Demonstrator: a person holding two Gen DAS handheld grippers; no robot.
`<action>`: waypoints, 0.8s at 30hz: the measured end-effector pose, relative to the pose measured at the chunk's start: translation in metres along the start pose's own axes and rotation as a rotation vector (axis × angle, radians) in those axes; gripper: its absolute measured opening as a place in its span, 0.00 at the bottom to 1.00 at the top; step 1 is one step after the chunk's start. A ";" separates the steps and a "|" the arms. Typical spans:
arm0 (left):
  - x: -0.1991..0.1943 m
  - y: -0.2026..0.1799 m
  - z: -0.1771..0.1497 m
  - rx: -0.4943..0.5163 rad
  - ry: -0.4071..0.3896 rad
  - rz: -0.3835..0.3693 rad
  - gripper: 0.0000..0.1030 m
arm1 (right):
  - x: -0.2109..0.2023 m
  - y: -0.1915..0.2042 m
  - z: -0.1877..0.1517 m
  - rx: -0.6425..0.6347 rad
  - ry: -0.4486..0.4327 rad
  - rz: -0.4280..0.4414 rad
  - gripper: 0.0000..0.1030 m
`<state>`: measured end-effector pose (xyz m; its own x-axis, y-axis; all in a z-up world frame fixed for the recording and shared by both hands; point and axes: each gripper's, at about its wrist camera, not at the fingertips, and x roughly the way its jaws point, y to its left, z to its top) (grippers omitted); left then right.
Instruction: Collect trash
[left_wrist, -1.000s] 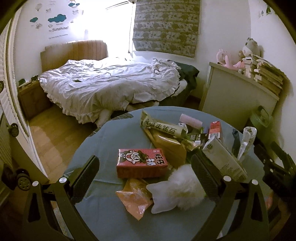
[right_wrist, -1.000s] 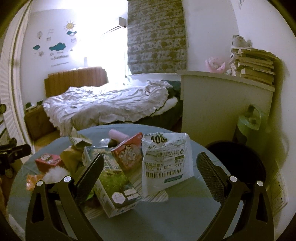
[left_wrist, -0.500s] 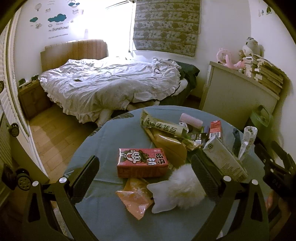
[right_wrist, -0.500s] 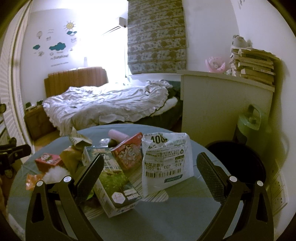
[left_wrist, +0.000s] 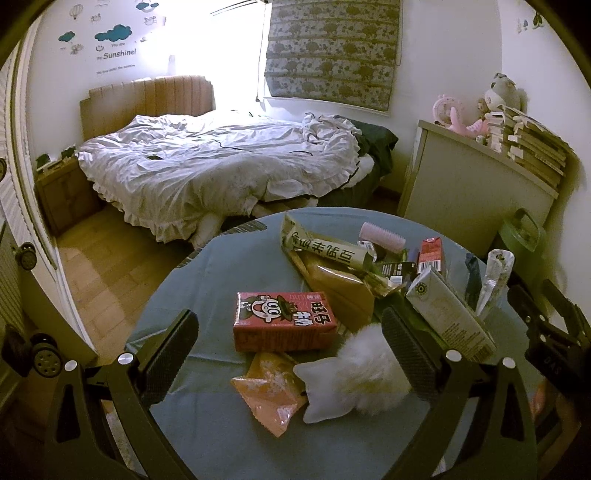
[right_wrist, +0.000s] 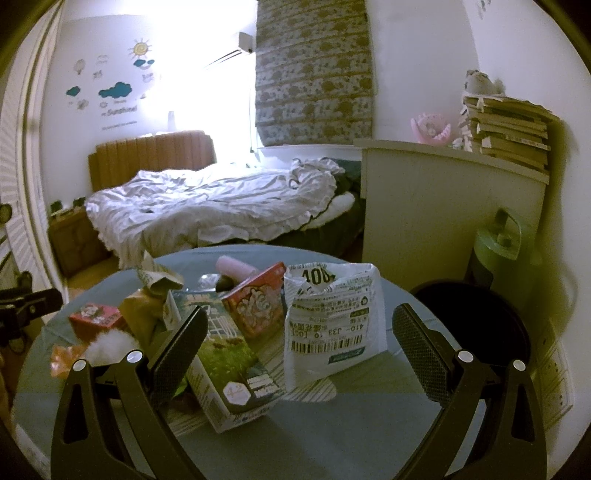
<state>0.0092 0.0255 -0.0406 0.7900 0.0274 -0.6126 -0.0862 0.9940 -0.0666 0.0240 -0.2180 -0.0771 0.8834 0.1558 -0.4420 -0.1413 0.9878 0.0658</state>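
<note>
Here, both grippers hover spread wide and empty above a round worktop (left_wrist: 207, 435) strewn with trash. The left gripper (left_wrist: 290, 360) frames a red drink carton (left_wrist: 283, 320) lying flat, with an orange wrapper (left_wrist: 271, 387) and a white fluffy tuft (left_wrist: 364, 376) nearer the camera, the tuft partly behind its right finger. The right gripper (right_wrist: 299, 349) faces a white printed bag (right_wrist: 332, 330) standing upright, a green-and-white carton (right_wrist: 229, 373) tipped on its side at its left finger and a red carton (right_wrist: 256, 304) leaning behind. A black bin (right_wrist: 476, 325) sits just right of the worktop; an unmade bed (left_wrist: 221, 162) fills the far side.
</note>
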 end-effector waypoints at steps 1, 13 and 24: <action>0.000 0.000 0.000 -0.001 -0.001 0.000 0.95 | 0.000 0.000 0.000 0.001 0.000 0.001 0.96; 0.009 0.016 -0.005 0.021 0.012 -0.051 0.95 | 0.005 0.008 0.019 -0.012 0.042 0.143 0.96; 0.037 0.051 -0.002 0.230 0.065 -0.195 0.95 | 0.098 0.120 0.094 -0.310 0.382 0.405 0.87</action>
<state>0.0332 0.0773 -0.0681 0.7370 -0.1652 -0.6554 0.2084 0.9780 -0.0122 0.1360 -0.0833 -0.0284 0.5190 0.4480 -0.7280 -0.6041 0.7948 0.0584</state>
